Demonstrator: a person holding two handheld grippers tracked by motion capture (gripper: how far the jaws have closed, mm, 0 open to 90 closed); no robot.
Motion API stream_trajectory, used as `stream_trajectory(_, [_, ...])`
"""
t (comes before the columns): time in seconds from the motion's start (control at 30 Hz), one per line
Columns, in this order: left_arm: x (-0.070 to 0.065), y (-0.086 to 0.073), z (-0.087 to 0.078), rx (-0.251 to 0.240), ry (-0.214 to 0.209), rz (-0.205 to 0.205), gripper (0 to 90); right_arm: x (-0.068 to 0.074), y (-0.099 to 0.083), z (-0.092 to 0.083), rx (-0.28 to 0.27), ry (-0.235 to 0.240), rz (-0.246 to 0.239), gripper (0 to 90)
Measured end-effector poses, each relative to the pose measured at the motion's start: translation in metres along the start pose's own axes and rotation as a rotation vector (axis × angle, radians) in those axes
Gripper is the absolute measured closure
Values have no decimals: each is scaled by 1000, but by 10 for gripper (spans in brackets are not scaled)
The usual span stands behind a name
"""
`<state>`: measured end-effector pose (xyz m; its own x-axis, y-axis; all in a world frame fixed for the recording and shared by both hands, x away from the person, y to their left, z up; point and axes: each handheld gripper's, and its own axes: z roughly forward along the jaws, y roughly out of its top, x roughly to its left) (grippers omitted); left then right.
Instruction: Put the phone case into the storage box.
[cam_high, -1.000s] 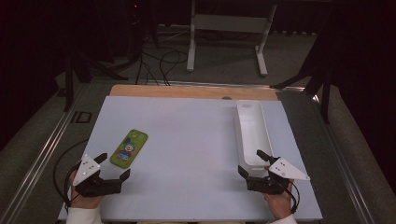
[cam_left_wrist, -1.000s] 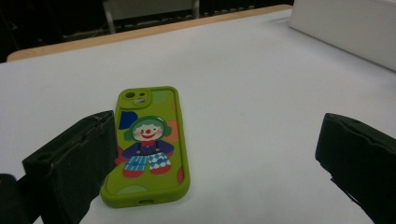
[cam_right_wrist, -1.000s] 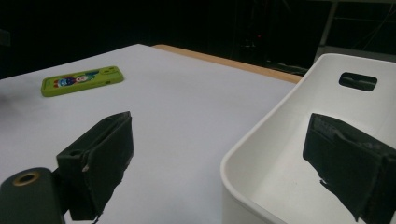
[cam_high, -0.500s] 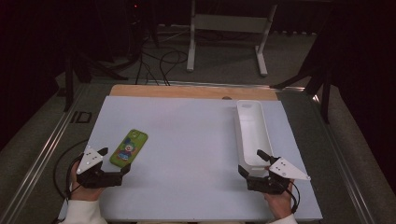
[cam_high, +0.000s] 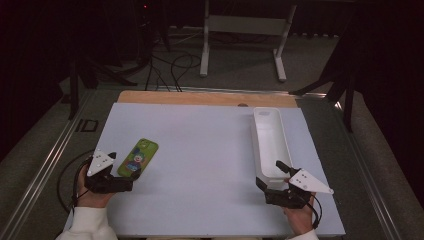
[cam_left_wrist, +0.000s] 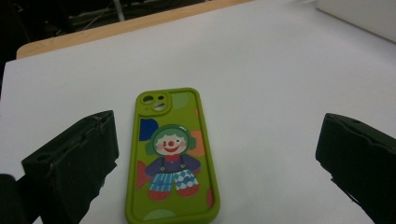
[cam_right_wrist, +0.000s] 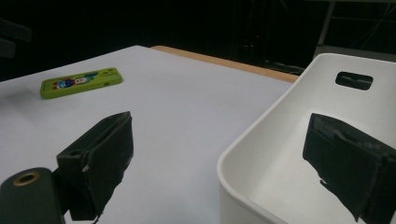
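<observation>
A phone in a green case with a clown picture (cam_high: 138, 157) lies face down on the white table top (cam_high: 200, 150) at the left. My left gripper (cam_high: 123, 168) is open at the phone's near end. In the left gripper view the phone (cam_left_wrist: 172, 158) lies flat between the two jaws, closer to the left one, and the left gripper (cam_left_wrist: 219, 140) touches nothing. My right gripper (cam_high: 270, 173) is open at the near end of a long white tray (cam_high: 256, 145). The right gripper (cam_right_wrist: 222, 149) straddles the tray's near corner (cam_right_wrist: 261, 140), one jaw over the inside and one outside.
The tray is empty and runs away from me along the right side of the table. A bare wooden strip (cam_high: 200, 98) edges the table's far side. Beyond it on the floor are a white metal stand (cam_high: 240, 25) and loose cables (cam_high: 175, 62).
My left gripper has moved forward and a little right, so the phone's near end now lies between its open jaws. The right gripper and the tray have stayed put.
</observation>
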<state>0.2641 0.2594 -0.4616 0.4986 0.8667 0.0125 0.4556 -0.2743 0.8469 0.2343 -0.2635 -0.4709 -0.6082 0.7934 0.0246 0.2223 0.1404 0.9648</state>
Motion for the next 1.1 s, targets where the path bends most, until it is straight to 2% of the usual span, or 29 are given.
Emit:
stream_trajectory(0.13, [4,3,5,24,17,5,0,0,0,0,0,-1,0,85])
stream_trajectory(0.67, [17,8,17,84,25,-2,0,0,0,0,1,-1,1,86])
stream_trajectory(0.8, [18,11,20,98,33,15,0,0,0,0,1,-1,2,86])
stream_trajectory(1.1, [22,12,27,133,38,12,0,0,1,0,-3,-1,2,86])
